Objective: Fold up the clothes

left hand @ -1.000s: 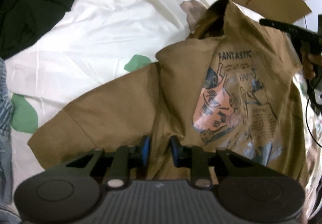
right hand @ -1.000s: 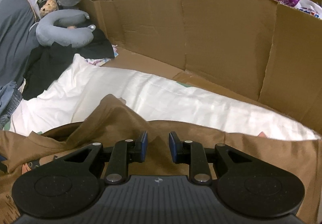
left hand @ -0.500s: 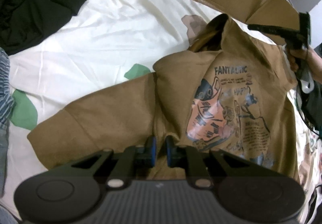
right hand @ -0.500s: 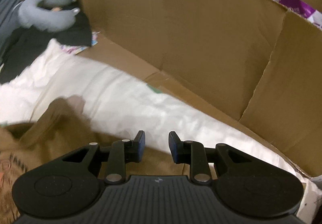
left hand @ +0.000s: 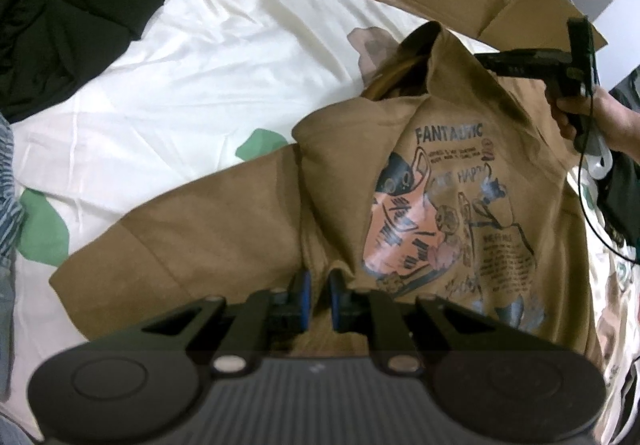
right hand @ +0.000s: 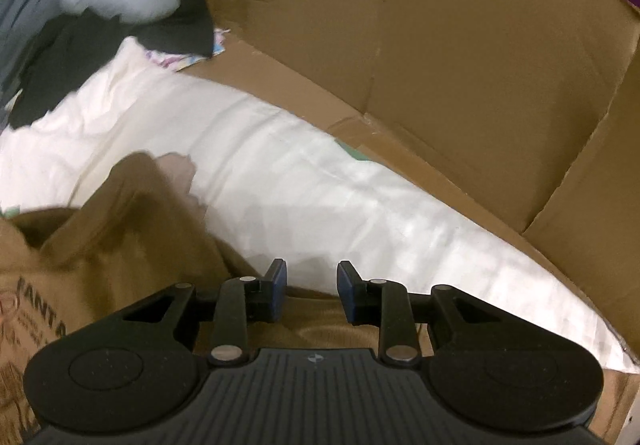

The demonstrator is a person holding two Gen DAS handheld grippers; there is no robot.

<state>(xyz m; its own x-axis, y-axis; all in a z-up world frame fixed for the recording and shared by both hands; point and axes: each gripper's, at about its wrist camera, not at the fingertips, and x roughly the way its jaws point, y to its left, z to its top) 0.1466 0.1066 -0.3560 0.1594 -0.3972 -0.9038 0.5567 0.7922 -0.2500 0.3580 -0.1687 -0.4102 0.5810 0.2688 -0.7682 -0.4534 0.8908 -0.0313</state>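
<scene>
A white sheet (left hand: 208,57) is lying ahead of both jaws; the left gripper (left hand: 317,295) is pinching the brown shirt (left hand: 452,205), nearly closed. The right gripper (right hand: 310,291) is hovering wide apart, empty, over the shirt's edge; the fold is seemingly just starting, needing a second grasp.

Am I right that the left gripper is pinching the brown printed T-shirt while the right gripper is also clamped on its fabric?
Not quite. The right gripper stands open, holding nothing, as the right wrist view shows. The left gripper does pinch the brown printed T-shirt.
</scene>
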